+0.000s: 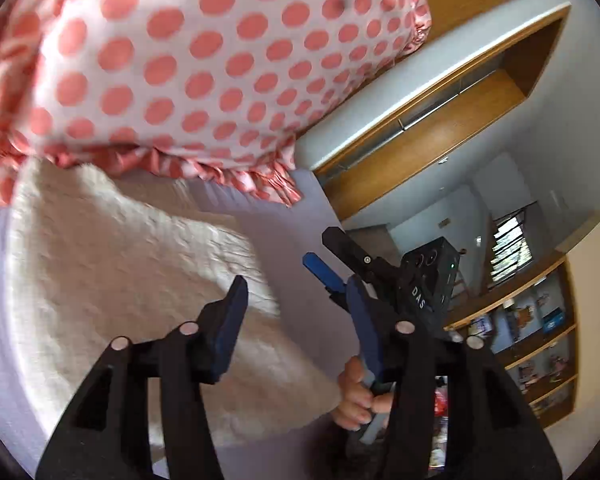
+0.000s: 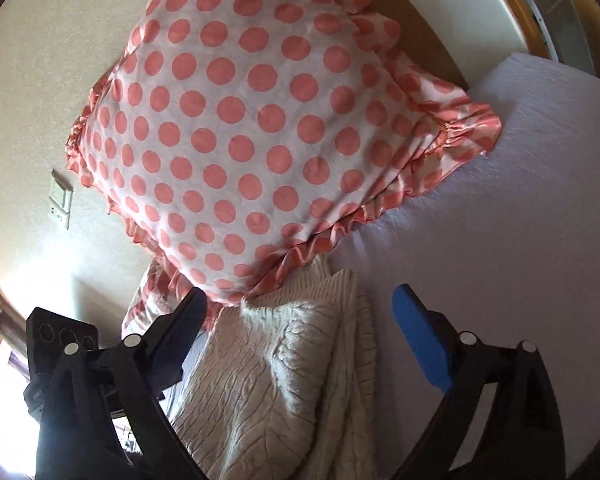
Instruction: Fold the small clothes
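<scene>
the cream cable-knit sweater (image 2: 284, 364) on the bed (image 2: 500, 208) looks soft, thick and floppy, best pinched at an edge; left hand-held gripper (image 1: 296, 320) and right hand-held gripper (image 2: 300, 320) both gape empty.

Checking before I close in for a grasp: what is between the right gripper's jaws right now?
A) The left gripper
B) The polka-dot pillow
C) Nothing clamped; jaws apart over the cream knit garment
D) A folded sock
C: the right gripper has its jaws spread wide, with the cream knit garment lying unclamped on the bed between and beyond them.
</scene>
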A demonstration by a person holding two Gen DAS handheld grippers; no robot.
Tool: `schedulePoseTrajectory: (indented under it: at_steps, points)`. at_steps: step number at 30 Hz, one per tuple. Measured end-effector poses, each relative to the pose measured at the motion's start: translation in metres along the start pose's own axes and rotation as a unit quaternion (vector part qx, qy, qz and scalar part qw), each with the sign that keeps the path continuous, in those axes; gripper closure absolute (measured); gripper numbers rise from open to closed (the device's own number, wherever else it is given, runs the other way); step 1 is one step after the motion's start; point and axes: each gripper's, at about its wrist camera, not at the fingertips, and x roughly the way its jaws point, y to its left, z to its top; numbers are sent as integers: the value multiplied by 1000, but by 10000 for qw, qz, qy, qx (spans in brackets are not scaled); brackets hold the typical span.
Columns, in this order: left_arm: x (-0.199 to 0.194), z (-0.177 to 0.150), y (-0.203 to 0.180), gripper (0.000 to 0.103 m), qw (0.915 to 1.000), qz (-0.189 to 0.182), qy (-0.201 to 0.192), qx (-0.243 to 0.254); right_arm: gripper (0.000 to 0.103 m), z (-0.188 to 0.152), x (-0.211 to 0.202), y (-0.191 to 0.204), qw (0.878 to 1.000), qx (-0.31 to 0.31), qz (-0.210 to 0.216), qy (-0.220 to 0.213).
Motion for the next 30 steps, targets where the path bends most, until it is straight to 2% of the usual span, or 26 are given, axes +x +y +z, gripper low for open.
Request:
schedulePoseTrajectory:
  at_steps: [3,5,6,7,8,10,13,17,19,20,21,22,23,24,25,27,30]
  points:
    - [-28,-23,0,51,9941,824,-57,704,30,-9,23,12,9977,-349,-262,528]
    - [-35,-42,9,50,9893,1101,32,961,45,-18,38,17,9940,-511,-439,858]
    - [-36,-51,13,50,9872,1199,83,1050,46,-22,44,20,9918,-611,-565,967]
    - [-35,-59,16,49,9847,1304,98,1154,54,-27,50,23,9889,-767,-748,1028]
    - [-35,-65,18,49,9825,1351,57,1282,73,-30,54,24,9863,-898,-916,1036]
    - [-36,-75,21,46,9787,1382,-19,1518,90,-26,58,30,9847,-1007,-1081,925]
    - [-29,-85,21,43,9760,1343,73,1711,93,-6,56,39,9848,-1133,-1171,598]
    - [-9,-99,13,38,9656,1555,77,2084,93,-1,85,31,9703,-1308,-1825,904]
    - [-2,-102,11,38,9591,1719,44,2250,92,-2,88,26,9712,-1303,-1783,894]
    - [-4,-102,9,38,9572,1764,13,2294,91,0,85,27,9720,-1280,-1750,902]
    - [-11,-101,9,39,9599,1707,-45,2225,88,1,78,29,9729,-1260,-1722,889]
    - [-24,-98,11,39,9662,1550,-184,2053,70,2,68,30,9730,-1226,-1759,852]
    - [-37,-92,16,39,9727,1387,-346,1829,35,3,57,31,9727,-1160,-1839,813]
    - [-53,-87,24,38,9779,1273,-511,1576,15,3,43,29,9767,-1068,-1696,768]
    - [-65,-81,34,32,9820,1214,-612,1313,1,1,29,27,9827,-959,-1396,744]
    - [-75,-66,62,26,9888,1172,-535,760,1,-4,15,19,9896,-588,-919,936]
    - [-67,-52,107,26,9953,926,-140,-257,1,-14,16,1,9890,-8,-458,1403]
